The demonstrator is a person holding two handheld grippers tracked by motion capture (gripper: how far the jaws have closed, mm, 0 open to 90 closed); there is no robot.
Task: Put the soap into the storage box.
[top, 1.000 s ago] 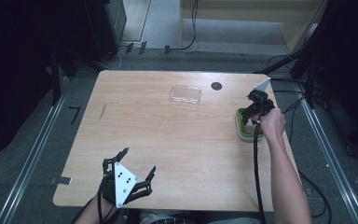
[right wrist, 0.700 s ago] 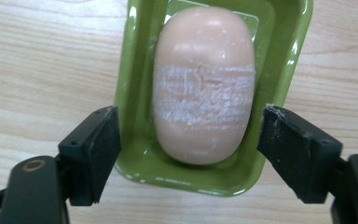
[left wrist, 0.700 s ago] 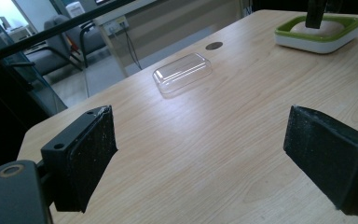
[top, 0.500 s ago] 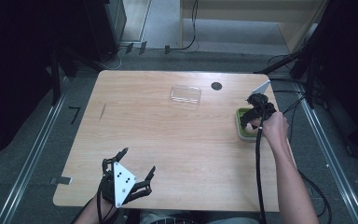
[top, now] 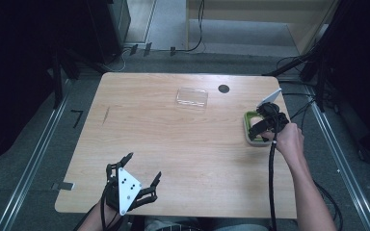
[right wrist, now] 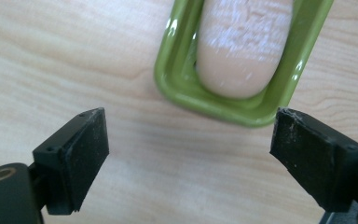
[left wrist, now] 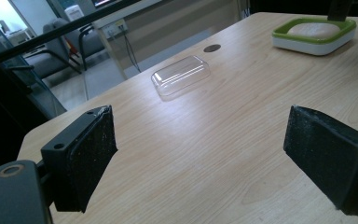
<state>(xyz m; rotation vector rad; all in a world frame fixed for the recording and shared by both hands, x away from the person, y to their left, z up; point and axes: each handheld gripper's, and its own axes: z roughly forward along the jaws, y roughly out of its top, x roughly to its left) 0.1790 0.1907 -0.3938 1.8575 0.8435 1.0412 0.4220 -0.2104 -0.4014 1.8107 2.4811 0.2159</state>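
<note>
Right gripper [top: 260,129] sits at the right edge of the high view, over the green tray [top: 247,131] near the table's right side. Its jaws have just been opening and now stand spread apart with nothing between them. In the right gripper view the two black pads [right wrist: 77,156] frame bare wood in the lower half of the frame, and the green tray [right wrist: 182,88] lies above them in the upper middle, clear of both pads. A pale oblong bar [right wrist: 242,44] lies inside the tray, its rounded end pointing toward the jaws. The person's right hand [top: 289,142] grips the tool's body just below the tray in the high view, with the forearm running down to the bottom right corner.

Left gripper [top: 139,175] rests at the lower left of the high view, close to the near table edge, jaws spread wide and empty. In the left gripper view its pads [left wrist: 91,154] stand at the lower left and lower right of the frame with bare table [left wrist: 205,140] between them. A clear plastic lid [left wrist: 181,74] lies upper centre in that view, and the same lid [top: 191,97] shows at the upper middle of the high view, well apart from both tools. A small dark round hole [top: 223,88] sits just to its right.
</note>
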